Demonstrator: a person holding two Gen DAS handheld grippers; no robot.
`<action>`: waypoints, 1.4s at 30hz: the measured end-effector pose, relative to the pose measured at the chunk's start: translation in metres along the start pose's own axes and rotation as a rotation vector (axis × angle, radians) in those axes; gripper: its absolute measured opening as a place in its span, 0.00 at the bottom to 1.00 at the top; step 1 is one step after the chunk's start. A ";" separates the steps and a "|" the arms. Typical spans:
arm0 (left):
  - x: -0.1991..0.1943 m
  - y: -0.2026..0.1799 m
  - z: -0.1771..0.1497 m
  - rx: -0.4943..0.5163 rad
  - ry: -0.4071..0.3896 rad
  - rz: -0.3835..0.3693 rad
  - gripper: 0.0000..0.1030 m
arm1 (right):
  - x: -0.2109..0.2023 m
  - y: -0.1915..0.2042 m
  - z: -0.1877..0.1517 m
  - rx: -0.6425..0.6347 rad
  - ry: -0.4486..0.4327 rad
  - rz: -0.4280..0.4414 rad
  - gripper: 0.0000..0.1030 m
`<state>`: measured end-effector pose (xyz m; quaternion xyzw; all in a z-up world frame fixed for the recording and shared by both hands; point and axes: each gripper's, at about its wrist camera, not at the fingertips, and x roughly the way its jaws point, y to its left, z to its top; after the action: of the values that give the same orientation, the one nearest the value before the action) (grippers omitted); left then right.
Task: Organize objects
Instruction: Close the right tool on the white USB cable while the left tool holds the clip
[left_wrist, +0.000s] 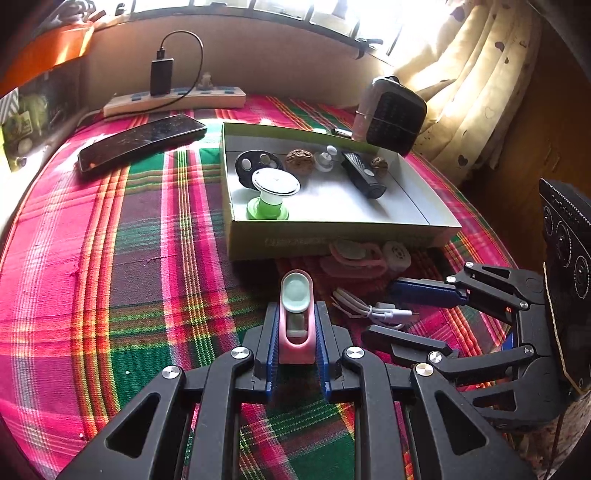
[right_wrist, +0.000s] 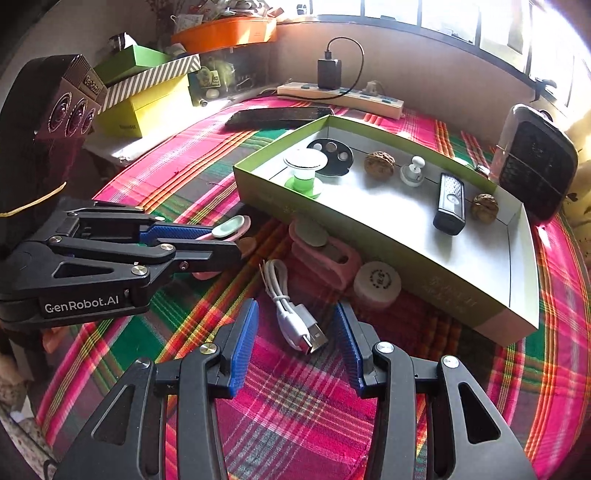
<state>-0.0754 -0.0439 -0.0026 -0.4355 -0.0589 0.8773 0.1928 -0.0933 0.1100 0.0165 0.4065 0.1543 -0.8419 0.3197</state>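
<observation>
My left gripper (left_wrist: 296, 334) is shut on a pink clip with a pale green pad (left_wrist: 296, 314), held above the plaid cloth in front of the box; it also shows in the right wrist view (right_wrist: 231, 227). My right gripper (right_wrist: 295, 332) is open around a coiled white USB cable (right_wrist: 291, 314), also seen in the left wrist view (left_wrist: 373, 308). The green-walled open box (left_wrist: 332, 236) holds a green-and-white suction holder (left_wrist: 273, 192), a black disc (left_wrist: 258, 162), two walnuts (left_wrist: 300, 160), a white knob (left_wrist: 325, 158) and a black device (left_wrist: 364, 175).
A second pink clip (right_wrist: 325, 247) and a white round case (right_wrist: 376, 282) lie against the box's front wall. A phone (left_wrist: 142, 142), a power strip (left_wrist: 173, 99) with a charger, and a black speaker (left_wrist: 395, 116) lie beyond the box. Stacked boxes (right_wrist: 147, 99) stand far left.
</observation>
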 end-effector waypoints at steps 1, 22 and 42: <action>0.000 0.000 0.000 -0.001 0.000 0.000 0.16 | 0.000 0.000 0.000 0.002 -0.002 0.001 0.42; 0.000 0.000 0.000 0.005 -0.002 0.005 0.16 | -0.004 -0.003 -0.002 0.017 -0.009 -0.008 0.20; 0.001 -0.003 -0.001 0.039 -0.010 0.036 0.15 | -0.005 -0.004 -0.002 0.027 -0.010 -0.002 0.20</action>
<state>-0.0744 -0.0411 -0.0025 -0.4283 -0.0348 0.8838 0.1850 -0.0924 0.1158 0.0194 0.4065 0.1418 -0.8462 0.3139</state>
